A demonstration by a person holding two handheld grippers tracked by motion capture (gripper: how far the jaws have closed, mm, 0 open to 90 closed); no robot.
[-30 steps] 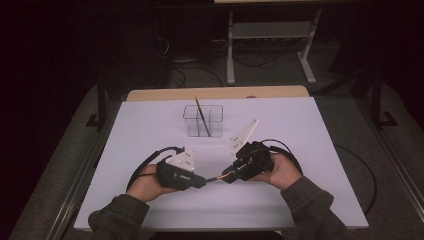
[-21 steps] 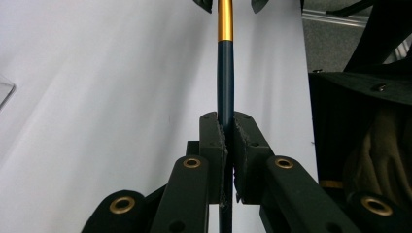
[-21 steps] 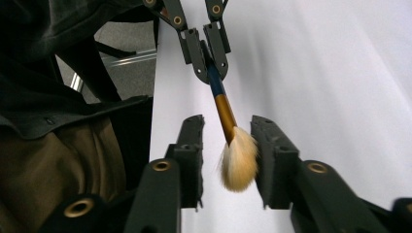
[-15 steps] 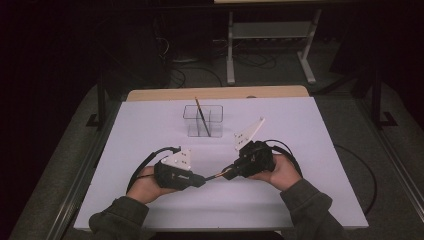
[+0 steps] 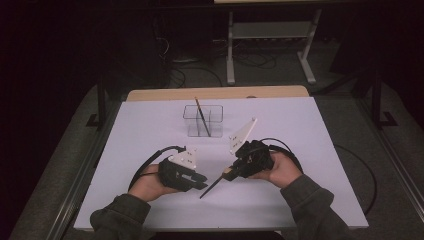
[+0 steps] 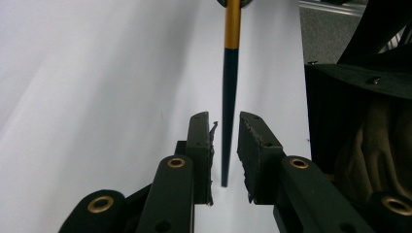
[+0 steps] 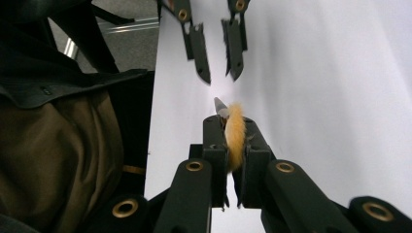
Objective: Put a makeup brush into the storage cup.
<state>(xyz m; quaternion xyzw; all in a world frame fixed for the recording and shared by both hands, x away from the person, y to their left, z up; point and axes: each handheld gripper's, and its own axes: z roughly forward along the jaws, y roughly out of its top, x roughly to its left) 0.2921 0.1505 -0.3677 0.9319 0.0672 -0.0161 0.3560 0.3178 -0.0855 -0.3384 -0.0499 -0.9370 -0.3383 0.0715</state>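
A thin paintbrush with a dark handle and gold ferrule slants over the white table between my two grippers. My right gripper is shut on its orange bristle end. The handle runs between the jaws of my left gripper, which have just been opening. A small gap shows on each side of the handle, so the pads do not press it. In the high view my left gripper sits just left of the handle's free end. The left gripper also shows far off in the right gripper view.
A clear plastic holder stands at the table's far middle with another brush leaning in it. Cables loop behind both hands. My olive sleeve lies close beside the right gripper. A metal stand sits on the floor beyond the table.
The left gripper's jaws have parted from the handle. The handle's free end has swung down toward the table's near edge. Both hands stay in place.
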